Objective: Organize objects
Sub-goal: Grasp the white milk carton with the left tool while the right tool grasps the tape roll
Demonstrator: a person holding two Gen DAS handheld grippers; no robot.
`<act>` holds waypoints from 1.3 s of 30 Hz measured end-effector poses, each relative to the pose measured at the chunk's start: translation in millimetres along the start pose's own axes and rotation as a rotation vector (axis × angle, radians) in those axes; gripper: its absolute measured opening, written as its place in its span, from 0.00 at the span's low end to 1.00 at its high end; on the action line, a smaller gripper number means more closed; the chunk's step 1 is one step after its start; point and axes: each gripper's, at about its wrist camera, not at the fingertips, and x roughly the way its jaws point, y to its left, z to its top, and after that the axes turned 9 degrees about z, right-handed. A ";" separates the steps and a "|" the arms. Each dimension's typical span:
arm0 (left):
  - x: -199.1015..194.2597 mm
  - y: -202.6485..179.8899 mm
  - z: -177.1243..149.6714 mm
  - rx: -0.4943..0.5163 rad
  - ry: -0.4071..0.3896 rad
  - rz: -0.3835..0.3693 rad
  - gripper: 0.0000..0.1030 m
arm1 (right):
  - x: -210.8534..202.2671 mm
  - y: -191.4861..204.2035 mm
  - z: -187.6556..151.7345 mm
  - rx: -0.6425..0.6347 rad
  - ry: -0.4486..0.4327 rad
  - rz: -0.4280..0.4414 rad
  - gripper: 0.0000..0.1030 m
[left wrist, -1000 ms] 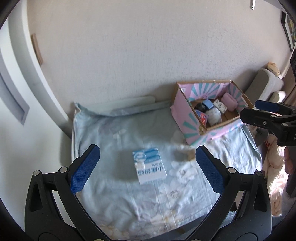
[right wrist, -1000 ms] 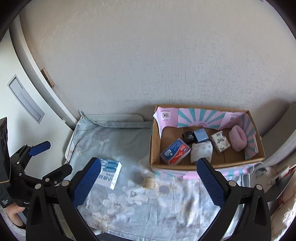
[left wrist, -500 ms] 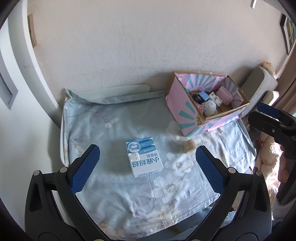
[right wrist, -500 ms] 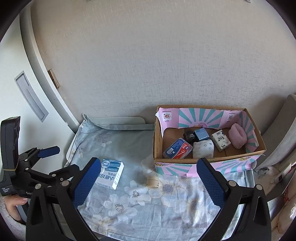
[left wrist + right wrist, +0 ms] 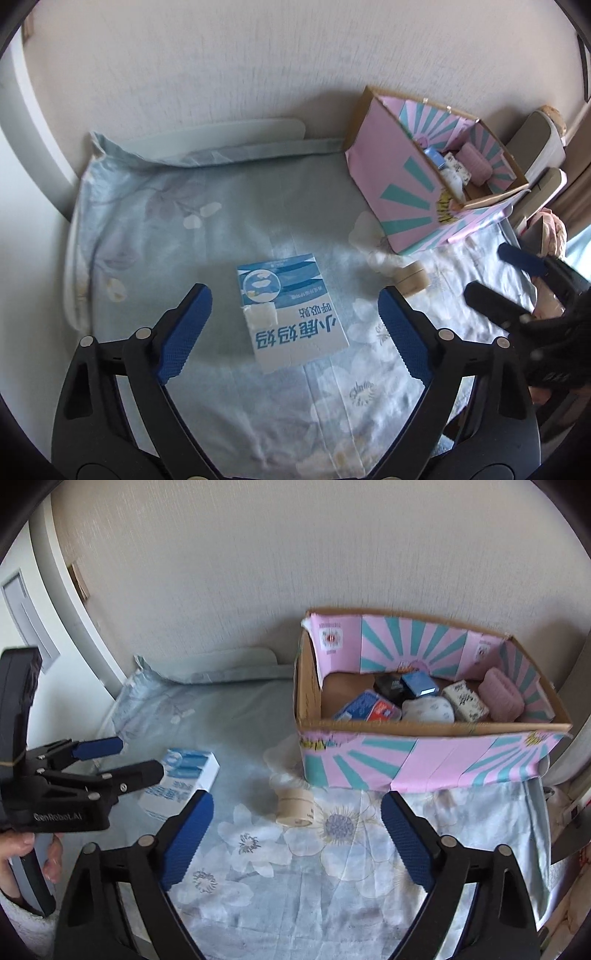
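A blue and white carton (image 5: 291, 310) lies flat on the flowered cloth, between the fingers of my open left gripper (image 5: 293, 328). It also shows in the right wrist view (image 5: 184, 782), with the left gripper (image 5: 118, 760) above it. A beige tape roll (image 5: 295, 806) lies on the cloth just ahead of my open, empty right gripper (image 5: 297, 834). It shows in the left wrist view too (image 5: 412, 277). The pink and teal cardboard box (image 5: 417, 760) stands at the right and holds several small items.
The table (image 5: 155, 206) stands against a textured wall. A white door frame (image 5: 70, 602) is at the left. In the left wrist view the box (image 5: 402, 192) stands at the far right, with a chair (image 5: 539, 147) behind it.
Both grippers have moved down and closer to the table. The left gripper now straddles the carton. The right gripper has come near the tape roll.
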 end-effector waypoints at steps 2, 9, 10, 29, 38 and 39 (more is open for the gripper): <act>10.3 -2.2 -1.9 -0.001 0.008 -0.003 0.87 | 12.4 -2.9 -6.4 0.001 0.012 0.000 0.80; 37.4 -8.1 -8.9 -0.007 0.040 0.015 0.85 | 42.3 -4.4 -15.7 -0.028 0.045 -0.008 0.72; 40.0 -7.9 -9.5 -0.008 0.043 0.016 0.84 | 45.5 -4.2 -16.4 -0.030 0.049 -0.011 0.71; 59.2 -4.9 -10.5 0.008 0.069 0.012 0.71 | 74.3 3.4 -17.9 -0.058 0.114 -0.046 0.32; 56.9 -1.7 -10.9 -0.035 0.060 -0.009 0.70 | 69.5 8.1 -15.8 -0.074 0.104 -0.053 0.31; 56.5 -0.7 -11.1 -0.041 0.060 -0.011 0.70 | 68.9 8.9 -15.4 -0.076 0.103 -0.053 0.30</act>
